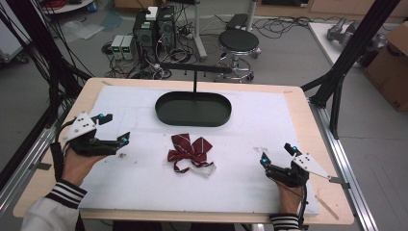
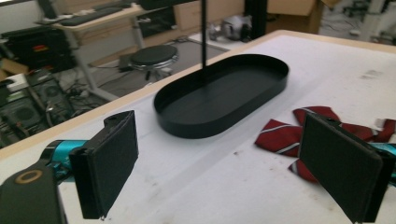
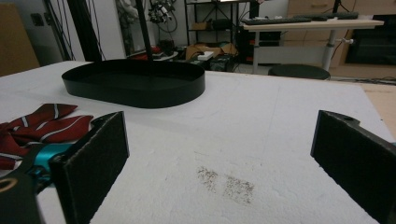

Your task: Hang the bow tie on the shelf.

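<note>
Both grippers gaped wide and empty, the left gripper (image 1: 114, 129) and right gripper (image 1: 277, 154) flanking the bow tie (image 1: 189, 152), likely staged to pick it up. The tie, soft striped red cloth, lay crumpled mid-worktop (image 1: 298, 103), near a rigid black oval tray (image 1: 193, 109).

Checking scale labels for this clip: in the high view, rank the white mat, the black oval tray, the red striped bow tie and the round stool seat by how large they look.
1. White mat
2. Black oval tray
3. Bow tie and stool seat: they look alike, and the stool stands farther from the camera, so no ranking between them.
</note>
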Motion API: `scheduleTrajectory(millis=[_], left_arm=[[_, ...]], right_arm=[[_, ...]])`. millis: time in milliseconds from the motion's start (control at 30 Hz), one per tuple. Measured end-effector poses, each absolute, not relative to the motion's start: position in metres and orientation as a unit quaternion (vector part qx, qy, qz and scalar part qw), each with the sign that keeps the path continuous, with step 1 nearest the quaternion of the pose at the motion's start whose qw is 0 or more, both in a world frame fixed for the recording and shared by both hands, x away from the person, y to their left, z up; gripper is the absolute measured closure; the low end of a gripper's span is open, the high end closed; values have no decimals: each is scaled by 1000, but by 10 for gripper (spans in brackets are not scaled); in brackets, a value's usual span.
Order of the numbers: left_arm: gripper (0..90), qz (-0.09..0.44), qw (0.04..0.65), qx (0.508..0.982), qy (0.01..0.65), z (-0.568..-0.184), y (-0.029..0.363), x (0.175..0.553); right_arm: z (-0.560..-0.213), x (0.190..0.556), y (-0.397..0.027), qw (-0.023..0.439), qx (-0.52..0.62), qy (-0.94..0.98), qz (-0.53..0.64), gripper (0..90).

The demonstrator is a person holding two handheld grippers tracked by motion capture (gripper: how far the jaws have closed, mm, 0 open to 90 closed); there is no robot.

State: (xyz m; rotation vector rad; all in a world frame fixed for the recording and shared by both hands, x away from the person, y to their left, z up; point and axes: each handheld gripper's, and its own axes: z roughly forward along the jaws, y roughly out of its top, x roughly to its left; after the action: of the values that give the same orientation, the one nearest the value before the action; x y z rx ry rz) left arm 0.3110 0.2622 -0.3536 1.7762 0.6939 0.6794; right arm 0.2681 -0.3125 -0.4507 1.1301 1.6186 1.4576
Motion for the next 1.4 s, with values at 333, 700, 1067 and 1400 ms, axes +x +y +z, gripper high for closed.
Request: scheduleTrajectory(millis=[333, 700, 1067, 1400], left_arm=[[133, 228, 495, 810, 217, -330, 208, 330], [163, 185, 482, 837, 182, -330, 164, 348], [188, 126, 464, 863, 156, -353, 129, 362], [237, 113, 394, 900, 147, -373, 111, 372]], right_arm=[[-451, 268, -313, 338, 432, 621, 560, 31], [-451, 268, -313, 334, 436, 619, 562, 32], [-451, 268, -313, 334, 435, 619, 562, 31], [-451, 268, -313, 333, 435, 619, 562, 31]])
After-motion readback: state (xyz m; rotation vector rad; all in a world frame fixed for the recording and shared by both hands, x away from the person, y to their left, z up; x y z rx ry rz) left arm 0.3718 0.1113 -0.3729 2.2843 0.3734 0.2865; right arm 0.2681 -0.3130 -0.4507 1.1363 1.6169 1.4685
